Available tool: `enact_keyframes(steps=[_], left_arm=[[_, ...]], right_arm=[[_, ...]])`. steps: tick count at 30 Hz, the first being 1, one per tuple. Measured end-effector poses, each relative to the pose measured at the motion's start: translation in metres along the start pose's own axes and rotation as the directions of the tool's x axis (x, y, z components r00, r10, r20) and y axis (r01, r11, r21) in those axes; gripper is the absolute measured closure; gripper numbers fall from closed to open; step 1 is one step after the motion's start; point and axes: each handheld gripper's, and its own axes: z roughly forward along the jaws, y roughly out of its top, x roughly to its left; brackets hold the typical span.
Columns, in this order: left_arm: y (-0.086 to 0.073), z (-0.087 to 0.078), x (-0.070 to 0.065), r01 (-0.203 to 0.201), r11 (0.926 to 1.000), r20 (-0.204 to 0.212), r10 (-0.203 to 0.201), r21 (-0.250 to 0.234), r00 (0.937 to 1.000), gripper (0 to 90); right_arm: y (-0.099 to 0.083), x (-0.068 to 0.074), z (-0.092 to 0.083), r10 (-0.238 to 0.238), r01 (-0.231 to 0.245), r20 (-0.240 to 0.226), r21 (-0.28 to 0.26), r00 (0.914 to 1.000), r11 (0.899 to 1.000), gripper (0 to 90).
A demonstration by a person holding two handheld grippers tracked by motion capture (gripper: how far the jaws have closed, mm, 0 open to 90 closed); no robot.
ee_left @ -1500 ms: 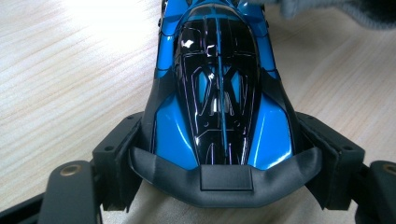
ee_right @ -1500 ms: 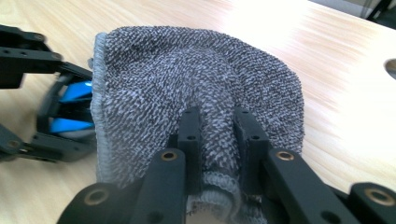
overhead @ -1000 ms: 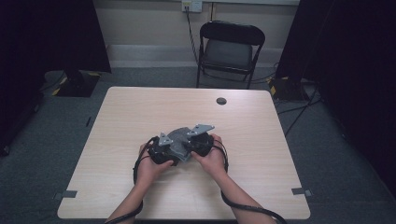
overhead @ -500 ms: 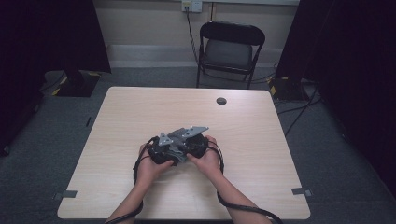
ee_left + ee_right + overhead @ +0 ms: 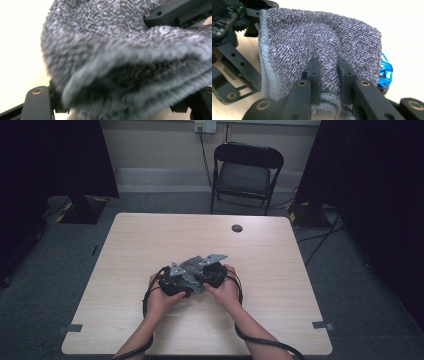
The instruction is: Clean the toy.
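A grey knitted cloth (image 5: 192, 268) is bunched between my two grippers at the middle of the wooden table (image 5: 280, 265). In the right gripper view, my right gripper (image 5: 328, 66) is shut on a fold of the cloth (image 5: 322, 40), with both jaws pinching it close together. My left gripper (image 5: 172, 281) sits just left of the right gripper (image 5: 215, 272). In the left gripper view, the left gripper's (image 5: 117, 102) jaws stand wide apart and the blurred cloth (image 5: 120, 50) lies over and between them. A hand holds each gripper.
A black folding chair (image 5: 247, 172) stands beyond the table's far edge. A dark round hole cover (image 5: 237, 228) is set near that edge. Something bright blue (image 5: 386, 70) peeks out behind the cloth. Cables trail off the near edge.
The right hand and its gripper have shifted slightly toward the left gripper. The left hand has stayed put, and the cloth is still between them.
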Motion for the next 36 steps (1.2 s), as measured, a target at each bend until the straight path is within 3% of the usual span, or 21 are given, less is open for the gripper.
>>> enact_keyframes(steps=[9, 36], left_arm=[[0.000, 0.000, 0.000, 0.006, 1.0000, 0.003, -0.006, -0.001, 1.0000, 24.2], [0.000, 0.000, 0.000, 0.006, 1.0000, 0.003, -0.006, -0.001, 1.0000, 24.2]], right_arm=[[-0.004, -0.008, -0.001, 0.036, -0.036, 0.013, -0.002, 0.9993, 0.999, 74.9], [-0.005, -0.028, 0.000, 0.081, -0.082, 0.066, 0.010, 0.9945, 0.997, 74.9]])
